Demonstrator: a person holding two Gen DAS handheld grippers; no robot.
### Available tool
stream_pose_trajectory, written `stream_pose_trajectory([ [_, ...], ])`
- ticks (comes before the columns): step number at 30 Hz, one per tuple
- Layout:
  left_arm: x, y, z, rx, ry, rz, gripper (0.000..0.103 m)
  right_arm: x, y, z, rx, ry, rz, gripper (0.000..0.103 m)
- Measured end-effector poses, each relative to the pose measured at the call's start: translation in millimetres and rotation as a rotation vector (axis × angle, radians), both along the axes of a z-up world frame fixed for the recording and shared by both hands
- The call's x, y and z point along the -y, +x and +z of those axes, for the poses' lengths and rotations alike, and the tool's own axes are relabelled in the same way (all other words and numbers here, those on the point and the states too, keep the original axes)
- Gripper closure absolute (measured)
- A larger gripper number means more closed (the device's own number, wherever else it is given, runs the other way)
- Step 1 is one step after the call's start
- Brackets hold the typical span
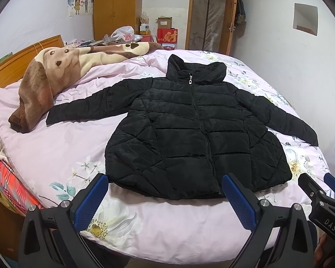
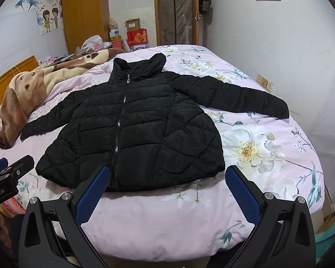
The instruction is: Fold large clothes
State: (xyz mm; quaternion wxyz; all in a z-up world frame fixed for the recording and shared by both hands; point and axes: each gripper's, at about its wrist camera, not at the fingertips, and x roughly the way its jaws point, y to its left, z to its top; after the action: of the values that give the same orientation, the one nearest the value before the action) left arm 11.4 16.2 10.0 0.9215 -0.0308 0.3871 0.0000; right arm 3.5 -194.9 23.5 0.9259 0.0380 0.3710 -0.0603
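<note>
A black quilted puffer jacket (image 1: pixel 189 131) (image 2: pixel 134 134) lies flat and zipped on the pink floral bed cover, collar at the far end, both sleeves spread out to the sides. My left gripper (image 1: pixel 165 192) hovers open just short of the jacket's hem, with nothing between its blue pads. My right gripper (image 2: pixel 167 185) is also open and empty, near the hem's right corner. Each gripper shows at the edge of the other's view.
A brown and cream plush blanket (image 1: pixel 55 71) lies bunched at the bed's left, touching the left sleeve's end. A wooden headboard (image 1: pixel 15 64) stands behind it. A wardrobe (image 1: pixel 116 6), boxes (image 1: pixel 167 33) and a door (image 1: pixel 210 15) are beyond the bed. A white wall (image 2: pixel 290 55) runs along the right.
</note>
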Motion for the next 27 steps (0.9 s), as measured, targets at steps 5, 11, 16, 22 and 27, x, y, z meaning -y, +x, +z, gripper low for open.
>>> stream_pose_trajectory([
  [5, -2.2, 0.3, -0.2, -0.001, -0.002, 0.005, 0.0, 0.7, 0.4, -0.4, 0.0, -0.001, 0.001, 0.0],
  [11, -4.3, 1.5, -1.3, -0.008, -0.005, 0.01, 0.0, 0.5, 0.2, -0.6, -0.001, -0.001, 0.0, 0.0],
  [16, -7.2, 5.2, -3.8, -0.014, -0.006, 0.019, 0.0, 1.6, 1.0, -2.2, -0.007, 0.0, -0.001, 0.0],
  [22, -10.2, 10.1, -7.8, -0.023, -0.009, 0.026, 0.0, -2.5, 6.7, -6.2, -0.023, -0.006, 0.0, 0.0],
  [27, -14.3, 15.8, -12.1, -0.034, -0.015, 0.03, 0.0, -3.5, 12.8, -8.3, -0.034, -0.001, -0.002, 0.0],
])
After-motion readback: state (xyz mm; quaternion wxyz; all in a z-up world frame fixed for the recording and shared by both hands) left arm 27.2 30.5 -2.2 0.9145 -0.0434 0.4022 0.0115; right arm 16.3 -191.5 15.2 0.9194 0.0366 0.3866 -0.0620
